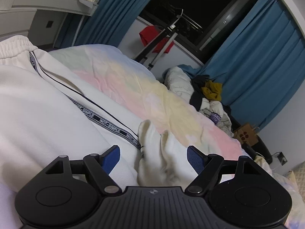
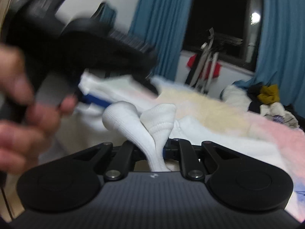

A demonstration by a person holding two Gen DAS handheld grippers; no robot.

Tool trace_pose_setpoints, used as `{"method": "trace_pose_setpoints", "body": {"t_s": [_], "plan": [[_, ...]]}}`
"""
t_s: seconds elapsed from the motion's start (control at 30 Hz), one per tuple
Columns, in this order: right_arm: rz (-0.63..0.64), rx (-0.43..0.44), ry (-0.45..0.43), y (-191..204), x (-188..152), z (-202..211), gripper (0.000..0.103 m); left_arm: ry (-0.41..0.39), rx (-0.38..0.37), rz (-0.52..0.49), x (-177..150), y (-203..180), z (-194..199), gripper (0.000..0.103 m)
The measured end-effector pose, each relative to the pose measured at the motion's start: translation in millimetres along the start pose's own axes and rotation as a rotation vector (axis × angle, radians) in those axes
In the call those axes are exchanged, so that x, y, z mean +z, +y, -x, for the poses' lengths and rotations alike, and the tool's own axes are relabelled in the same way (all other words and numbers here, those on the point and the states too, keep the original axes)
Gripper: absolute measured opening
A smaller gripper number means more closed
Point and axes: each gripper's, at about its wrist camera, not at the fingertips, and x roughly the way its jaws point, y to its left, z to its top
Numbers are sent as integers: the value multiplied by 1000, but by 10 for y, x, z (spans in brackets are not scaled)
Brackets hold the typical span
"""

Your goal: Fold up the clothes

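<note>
Right tool (image 2: 159,148) is clamped tight on the pair of white socks (image 2: 150,126), toes and cuffs fanning up and away from me past the fingertips. Left tool (image 1: 153,157) hangs spread wide with nothing pinched; from its camera the socks (image 1: 158,152) run lengthwise right through the gap between its blue pads (image 1: 111,157), so I'd guess it's nearest to grab. Ribbed, soft, floppy, over the white track pants (image 1: 47,105) on the bed (image 1: 133,80)

blue curtains (image 1: 263,57), dark window (image 1: 200,5), paper bag (image 1: 246,134)
</note>
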Motion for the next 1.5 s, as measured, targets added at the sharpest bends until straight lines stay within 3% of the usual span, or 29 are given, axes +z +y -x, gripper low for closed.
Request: {"method": "trace_pose_setpoints", "body": {"t_s": [0.1, 0.27, 0.4, 0.47, 0.57, 0.63, 0.7, 0.8, 0.93, 1.03, 1.17, 1.3, 1.5], "plan": [[11, 34, 37, 47, -200, -89, 14, -16, 54, -19, -39, 4, -28, 79], [-134, 105, 39, -189, -113, -99, 15, -20, 124, -81, -108, -36, 22, 80], [-146, 135, 39, -317, -113, -182, 19, 17, 185, -60, -65, 16, 174, 80], [-165, 143, 35, -356, -102, -180, 24, 21, 185, -29, 18, 76, 341, 80], [-187, 170, 18, -362, -65, -107, 41, 28, 210, -17, 173, 140, 566, 80], [-198, 201, -3, -344, -41, -37, 69, 26, 239, -38, 271, 195, 706, 80], [-206, 229, -42, -347, 3, 49, 79, 15, 270, -64, 372, 263, 820, 81], [-221, 247, -93, -381, 132, 208, 80, -7, 307, -98, 484, 372, 979, 83], [-285, 269, -174, -541, 277, 455, 80, -38, 310, -33, 477, 619, 1103, 85], [-341, 190, -205, -726, 302, 572, 80, -13, 294, 72, 486, 823, 1099, 85], [-385, 21, -211, -1043, 249, 558, 80, -86, 292, 133, 534, 956, 1227, 85], [-437, -140, -213, -1381, 178, 485, 80, -85, 272, 225, 529, 1148, 1297, 85], [-522, -159, -18, -1537, -110, 45, 80, -81, 261, 288, 514, 1280, 1316, 85]]}}
